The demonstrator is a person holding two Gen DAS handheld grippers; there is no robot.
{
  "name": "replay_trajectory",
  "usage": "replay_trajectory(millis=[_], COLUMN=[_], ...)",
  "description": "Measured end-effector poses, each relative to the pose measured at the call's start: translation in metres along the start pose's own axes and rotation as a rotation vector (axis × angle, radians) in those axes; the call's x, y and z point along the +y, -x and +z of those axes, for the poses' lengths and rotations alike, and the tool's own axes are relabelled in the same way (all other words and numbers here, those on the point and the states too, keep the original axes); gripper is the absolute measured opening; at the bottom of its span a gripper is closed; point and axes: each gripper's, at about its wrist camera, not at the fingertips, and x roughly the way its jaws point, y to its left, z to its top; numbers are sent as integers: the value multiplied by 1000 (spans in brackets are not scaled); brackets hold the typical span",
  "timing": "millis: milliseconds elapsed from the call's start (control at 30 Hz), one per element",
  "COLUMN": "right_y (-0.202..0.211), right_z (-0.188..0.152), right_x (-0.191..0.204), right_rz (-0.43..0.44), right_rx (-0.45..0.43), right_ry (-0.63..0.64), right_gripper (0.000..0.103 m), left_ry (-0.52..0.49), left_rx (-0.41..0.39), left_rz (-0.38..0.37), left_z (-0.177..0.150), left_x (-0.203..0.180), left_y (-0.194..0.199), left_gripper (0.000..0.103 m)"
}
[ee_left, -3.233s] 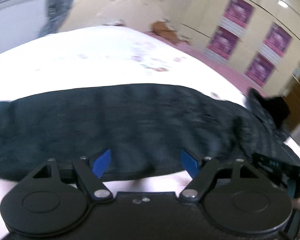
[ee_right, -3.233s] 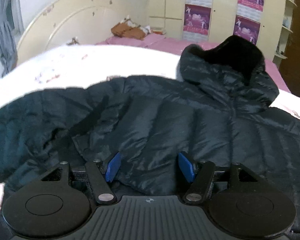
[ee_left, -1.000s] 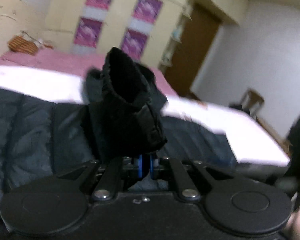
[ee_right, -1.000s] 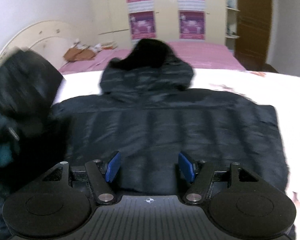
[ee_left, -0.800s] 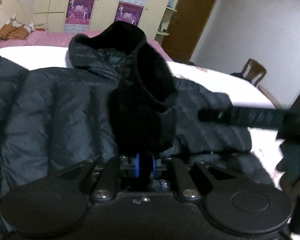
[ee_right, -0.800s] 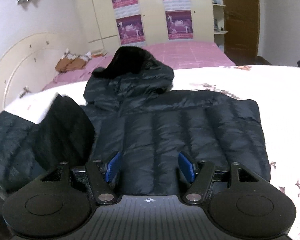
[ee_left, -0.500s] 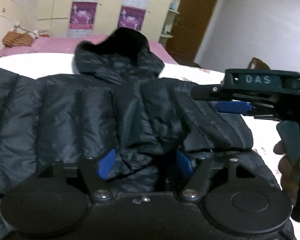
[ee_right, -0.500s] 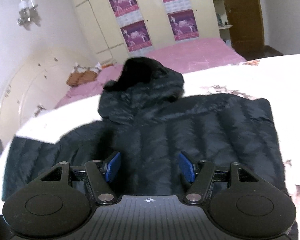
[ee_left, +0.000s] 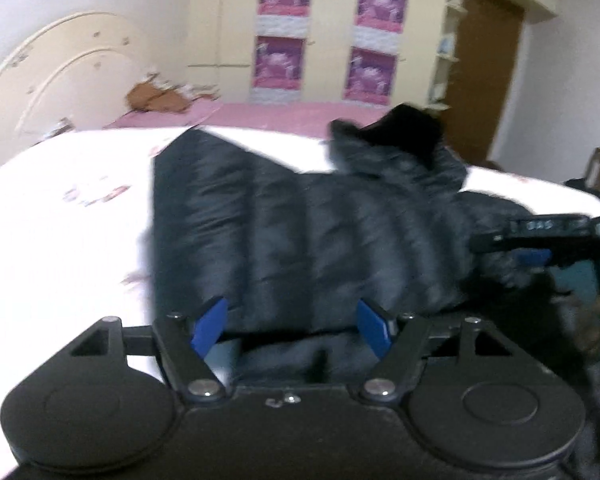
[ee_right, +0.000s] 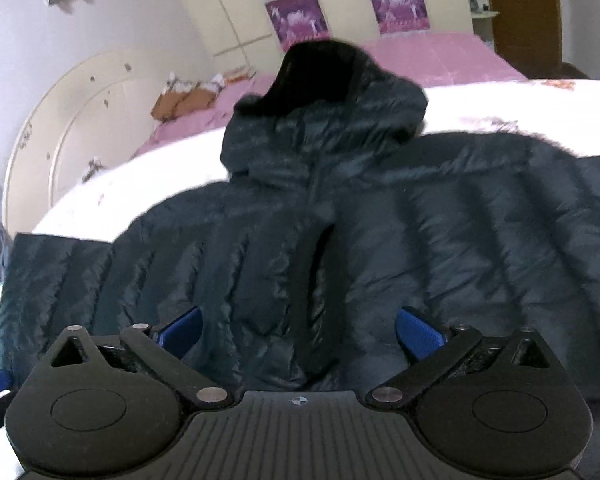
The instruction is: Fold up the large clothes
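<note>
Jacket (ee_right: 340, 240) is spread on the white bed (ee_left: 60, 220), hood far; its sleeve (ee_right: 316, 296), released moments ago, is now folded across the front. Left gripper (ee_left: 292, 326) and right gripper (ee_right: 300, 332) are held apart, empty.

Dark hooded puffer jacket (ee_right: 380, 232) flat on white bed (ee_right: 520, 104), right hand-held gripper (ee_right: 300, 330) spread wide

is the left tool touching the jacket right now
Cannot tell. In the left wrist view the left tool is open with the jacket showing between its pads, but blur hides any contact or gap.
</note>
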Motion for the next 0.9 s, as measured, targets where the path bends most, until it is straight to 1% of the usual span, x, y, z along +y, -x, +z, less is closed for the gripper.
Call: replay_trajectory(millis=[67,133,167,233,300,433,567,767,900], right_y=[-3,1,2,16,30,53,70,78,78], right_z=[1,1,3,7,13,22,20,13,8], right_x=[1,4,6,5,0,-26,-65,-104,-117], right_rz=[12,19,19,9,-28,-164,-294,-408,-469], right_rx=[18,19,13,-33,-83,-134,-135,-115,-113], right_ry=[3,18,30,42,57,73,22,-25,-30], right_gripper=[44,29,11,10,9,9,9,9,9], left_ry=[12,6,-1,-9,-31,-74,-78,-133,-191], left_rx=[16,26,28,20,14,-10,-20,-19,-21], left_rz=[23,37,41,25,-1,-23,-51,-83,-79], left_z=[-6,-9,-9,-8,-7,-2,6,18,14], left_x=[9,11,10,9,4,-6,-9,-24,-35], left_y=[-4,-10,-14,-18,-20,-24,-36,-67,-77], left_gripper=[70,70,69,68,68,69,69,71,70])
